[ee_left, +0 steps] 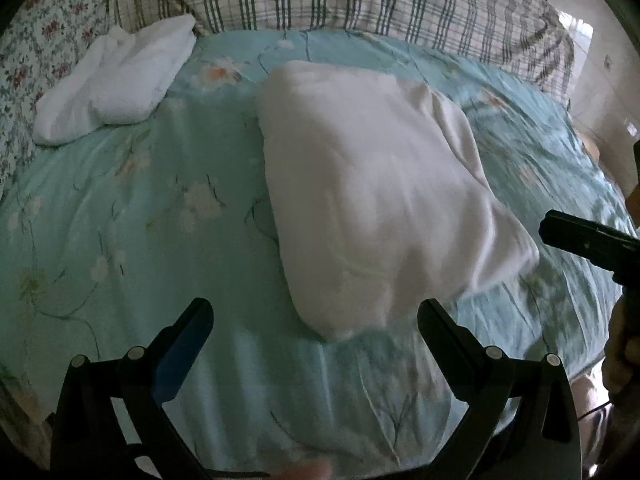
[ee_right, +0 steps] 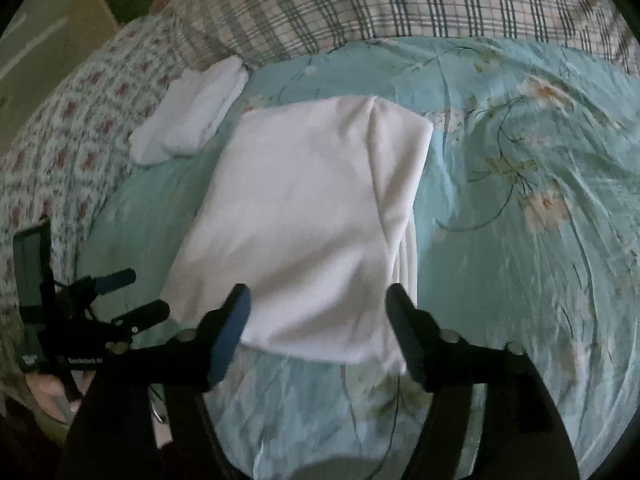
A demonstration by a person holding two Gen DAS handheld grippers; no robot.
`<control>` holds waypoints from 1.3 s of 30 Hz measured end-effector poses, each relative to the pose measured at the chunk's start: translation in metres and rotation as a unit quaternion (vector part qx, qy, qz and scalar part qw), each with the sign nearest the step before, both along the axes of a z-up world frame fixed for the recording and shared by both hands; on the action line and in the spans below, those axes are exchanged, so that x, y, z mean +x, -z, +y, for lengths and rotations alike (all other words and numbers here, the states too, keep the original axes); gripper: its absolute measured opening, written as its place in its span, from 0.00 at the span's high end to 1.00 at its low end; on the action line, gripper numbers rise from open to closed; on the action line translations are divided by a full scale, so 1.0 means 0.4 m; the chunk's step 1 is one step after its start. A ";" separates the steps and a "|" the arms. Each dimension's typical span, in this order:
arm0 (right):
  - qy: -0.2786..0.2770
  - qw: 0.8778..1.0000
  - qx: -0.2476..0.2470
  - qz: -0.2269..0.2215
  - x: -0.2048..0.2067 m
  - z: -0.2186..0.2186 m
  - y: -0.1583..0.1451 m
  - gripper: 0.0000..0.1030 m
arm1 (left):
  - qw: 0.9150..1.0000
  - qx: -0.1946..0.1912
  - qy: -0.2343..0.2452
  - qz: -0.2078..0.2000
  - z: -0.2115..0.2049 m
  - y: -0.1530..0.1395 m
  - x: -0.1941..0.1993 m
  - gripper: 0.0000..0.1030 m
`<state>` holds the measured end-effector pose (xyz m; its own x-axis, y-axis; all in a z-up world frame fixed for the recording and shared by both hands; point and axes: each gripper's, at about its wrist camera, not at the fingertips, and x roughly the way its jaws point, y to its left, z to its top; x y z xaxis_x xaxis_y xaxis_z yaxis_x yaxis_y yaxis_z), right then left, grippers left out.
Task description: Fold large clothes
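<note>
white folded garment (ee_right: 304, 216) lies just ahead of the right gripper (ee_right: 318, 330), long axis running away from its fingers; jaws wide, empty. left gripper (ee_left: 316, 344) likewise spread, holding nothing, equally near.

A folded white garment (ee_right: 312, 216) lies flat on the teal floral bedspread (ee_right: 520, 208). The right tool (ee_right: 318, 300) hangs over its near edge, jaws spread wide with nothing between them. The left tool (ee_right: 132, 296) shows at the left, off the garment. A smaller white bundle (ee_right: 188, 120) sits beyond, near the plaid pillow (ee_right: 380, 0).
</note>
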<state>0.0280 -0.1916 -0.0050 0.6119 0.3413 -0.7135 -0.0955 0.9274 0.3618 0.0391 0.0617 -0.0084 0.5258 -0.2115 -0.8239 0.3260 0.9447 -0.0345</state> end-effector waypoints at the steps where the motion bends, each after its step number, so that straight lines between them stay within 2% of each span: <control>1: -0.005 1.000 -0.004 0.002 -0.010 0.006 0.000 0.24 | 1.000 0.006 0.001 -0.003 0.001 -0.002 -0.012 0.01; 6: -0.029 0.999 -0.024 0.002 -0.064 0.029 -0.008 0.23 | 1.000 0.017 0.003 -0.020 0.016 -0.031 -0.055 0.01; 16: -0.066 0.996 -0.054 -0.023 -0.138 0.060 -0.063 0.18 | 0.997 0.033 0.005 -0.072 0.024 -0.146 -0.100 0.01; 22: -0.071 0.995 -0.061 -0.022 -0.130 0.074 -0.068 0.18 | 0.996 0.053 0.003 -0.073 0.016 -0.146 -0.093 0.01; 39: -0.069 0.996 -0.059 -0.020 -0.098 0.084 -0.078 0.17 | 0.995 0.064 0.007 -0.079 -0.002 -0.148 -0.082 0.01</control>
